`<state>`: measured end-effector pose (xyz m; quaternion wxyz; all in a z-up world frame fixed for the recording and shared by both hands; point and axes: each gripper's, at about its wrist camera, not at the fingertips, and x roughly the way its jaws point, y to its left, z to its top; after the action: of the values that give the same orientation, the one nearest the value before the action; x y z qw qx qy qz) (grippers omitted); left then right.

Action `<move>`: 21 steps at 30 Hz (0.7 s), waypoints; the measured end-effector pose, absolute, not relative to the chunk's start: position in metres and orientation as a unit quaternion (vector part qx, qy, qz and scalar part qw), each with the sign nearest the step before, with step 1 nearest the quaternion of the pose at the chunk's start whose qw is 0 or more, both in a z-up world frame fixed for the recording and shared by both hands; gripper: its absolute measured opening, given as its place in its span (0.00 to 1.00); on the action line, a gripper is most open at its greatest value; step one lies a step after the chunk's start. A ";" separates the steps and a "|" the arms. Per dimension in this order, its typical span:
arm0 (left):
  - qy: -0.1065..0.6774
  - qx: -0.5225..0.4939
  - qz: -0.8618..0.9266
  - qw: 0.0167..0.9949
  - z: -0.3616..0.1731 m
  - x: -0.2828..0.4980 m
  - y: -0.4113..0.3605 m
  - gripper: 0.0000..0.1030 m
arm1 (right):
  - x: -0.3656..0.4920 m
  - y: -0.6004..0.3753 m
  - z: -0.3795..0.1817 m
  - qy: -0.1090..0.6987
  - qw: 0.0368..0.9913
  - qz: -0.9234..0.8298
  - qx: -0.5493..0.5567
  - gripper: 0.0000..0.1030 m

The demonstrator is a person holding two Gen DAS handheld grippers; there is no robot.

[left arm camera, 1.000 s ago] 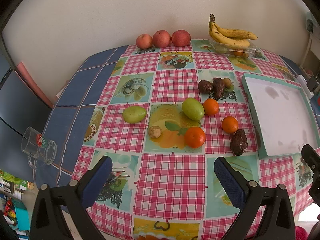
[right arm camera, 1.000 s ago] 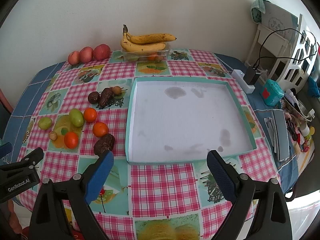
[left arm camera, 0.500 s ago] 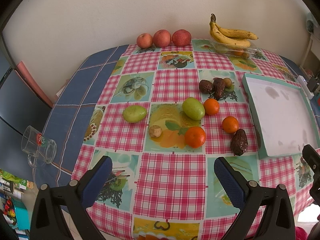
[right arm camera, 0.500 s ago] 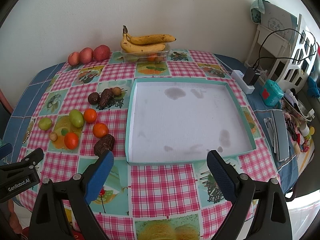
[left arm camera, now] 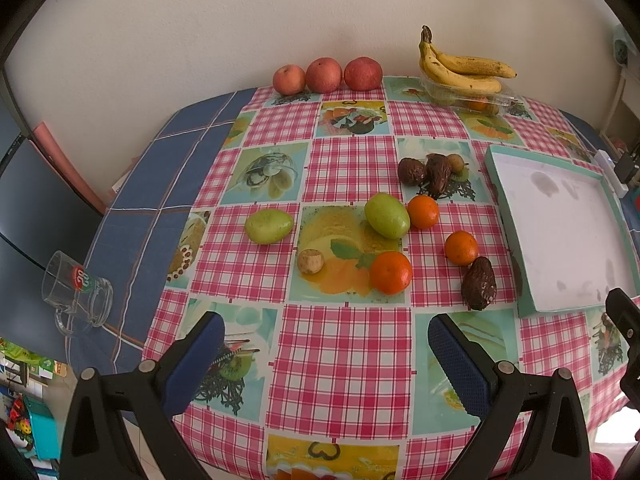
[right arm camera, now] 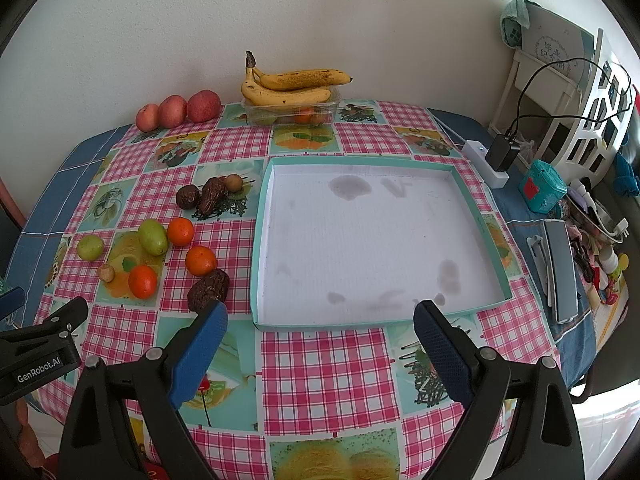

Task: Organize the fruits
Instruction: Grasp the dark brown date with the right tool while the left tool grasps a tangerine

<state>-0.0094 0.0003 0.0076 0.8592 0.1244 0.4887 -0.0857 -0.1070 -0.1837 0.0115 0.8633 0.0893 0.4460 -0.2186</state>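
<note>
Both pairs of jaws stand wide apart and hold nothing. From the left wrist, the left gripper (left arm camera: 322,354) hangs over bare checked cloth (left arm camera: 344,352) at the bottom of the frame, touching no fruit. Loose fruit lies above it at mid-frame: an orange (left arm camera: 390,272) almost straight ahead of the gap, a small brown nut-like fruit (left arm camera: 310,261) to its left, two green fruits (left arm camera: 268,226) (left arm camera: 387,215) further up, two more oranges (left arm camera: 423,211) (left arm camera: 461,248) to the right, and a dark wrinkled fruit (left arm camera: 479,283) at right, its long axis running up and down the frame, just beside the tray (left arm camera: 524,304). A dark cluster (left arm camera: 430,170) sits higher, apples (left arm camera: 326,75) and bananas (left arm camera: 464,70) at the top edge by the wall. From the right wrist, the right gripper (right arm camera: 320,332) hovers at the near rim of the empty tray (right arm camera: 360,322), which fills the centre of the frame; all the loose fruit lies to the left. The dark wrinkled fruit (right arm camera: 208,290) sits just above the left finger (right arm camera: 198,354), closest of all, though I cannot tell if they touch. The left gripper (right arm camera: 24,328) shows at the left edge. My judgement: sorting has not begun, since the tray is bare, and each hand has one near pick, the right the dark fruit, the left the near orange.
</note>
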 end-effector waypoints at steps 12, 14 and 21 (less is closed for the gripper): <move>0.516 0.114 -0.097 0.843 -0.001 0.000 0.001 1.00 | -0.102 -0.188 0.009 0.460 0.858 -0.200 0.106 0.92; 0.523 0.104 -0.106 0.839 0.000 0.006 0.000 1.00 | -0.099 -0.191 0.007 0.465 0.857 -0.184 0.122 0.92; 0.492 0.060 -0.096 0.863 0.030 0.035 0.002 1.00 | -0.070 -0.177 0.023 0.461 0.866 -0.141 0.132 0.92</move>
<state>0.0347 0.0021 0.0304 0.8634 0.0601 0.4916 -0.0962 -0.0704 -0.1773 0.0227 0.8660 0.1325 0.4612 -0.1406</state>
